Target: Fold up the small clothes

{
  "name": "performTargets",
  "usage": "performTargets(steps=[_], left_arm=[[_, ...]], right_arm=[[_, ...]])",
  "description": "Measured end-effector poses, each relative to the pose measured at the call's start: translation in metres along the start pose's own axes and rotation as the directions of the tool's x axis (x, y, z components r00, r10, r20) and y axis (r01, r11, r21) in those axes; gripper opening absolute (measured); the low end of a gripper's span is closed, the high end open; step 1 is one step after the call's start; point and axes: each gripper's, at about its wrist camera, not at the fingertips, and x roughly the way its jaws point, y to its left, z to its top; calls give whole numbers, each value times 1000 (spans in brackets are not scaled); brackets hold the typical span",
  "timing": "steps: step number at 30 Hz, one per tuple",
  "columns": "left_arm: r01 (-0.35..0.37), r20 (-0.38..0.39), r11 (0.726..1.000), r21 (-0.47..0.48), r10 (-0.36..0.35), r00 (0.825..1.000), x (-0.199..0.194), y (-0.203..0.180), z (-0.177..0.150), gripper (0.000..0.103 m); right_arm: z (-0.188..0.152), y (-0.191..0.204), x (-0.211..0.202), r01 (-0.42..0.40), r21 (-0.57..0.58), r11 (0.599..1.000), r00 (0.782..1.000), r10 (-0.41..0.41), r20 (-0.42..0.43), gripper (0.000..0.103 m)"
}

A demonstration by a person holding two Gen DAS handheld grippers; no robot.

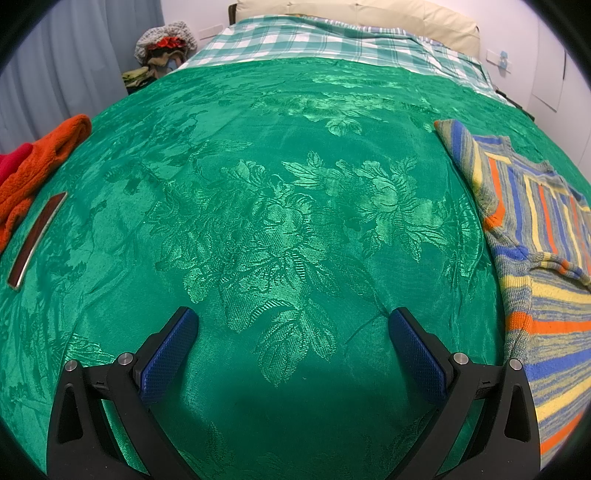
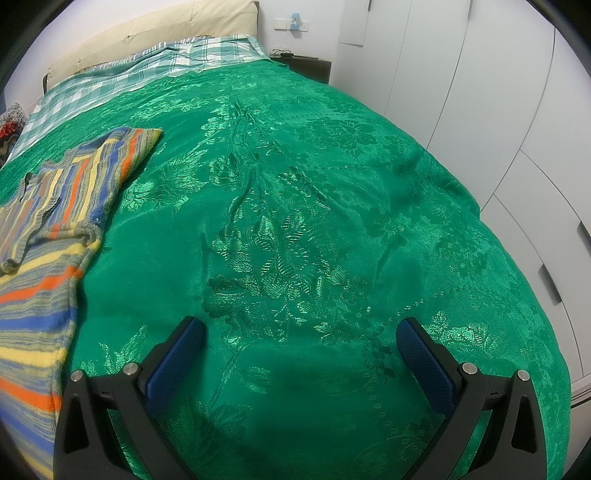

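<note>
A small striped knit sweater [image 1: 535, 236] in blue, yellow, orange and grey lies flat on the green floral bedspread [image 1: 280, 206], at the right edge of the left wrist view. It lies at the left edge of the right wrist view [image 2: 55, 229]. My left gripper [image 1: 293, 321] is open and empty over bare bedspread, to the left of the sweater. My right gripper [image 2: 299, 330] is open and empty over bare bedspread [image 2: 314, 221], to the right of the sweater.
An orange fleece garment [image 1: 40, 162] and a red one [image 1: 9, 162] lie at the bed's left edge, beside a dark flat bar [image 1: 35, 240]. A checked quilt [image 1: 314, 40] and beige headboard [image 1: 369, 14] lie at the far end. White wardrobe doors [image 2: 498, 110] stand right.
</note>
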Motion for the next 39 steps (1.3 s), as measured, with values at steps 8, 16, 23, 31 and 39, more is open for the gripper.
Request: performTargets(steps=[8,16,23,31,39], left_arm=[[-3,4,1000,0,3,1000,1,0,0,103],[-27,-3,999,-17,27,1000,4,-2,4,103],[140,-147,990,19,-136,980,-24,8,9,101],[386,-224,921,58,-365,904,-118,0,-60,102],[416,-333,898,142,-353,875,-168,-23,-145,89]], right_arm=[[0,0,0,0,0,1000,1000,0,0,103],[-1,0,0,3,13,1000,1000,-4,6,103],[0,1,0,9,18,1000,1000,-9,-1,103],[5,-13,-26,-220,-57,974,974,217,-66,97],[-84,-42,-124,-617,72,784,725,602,-334,94]])
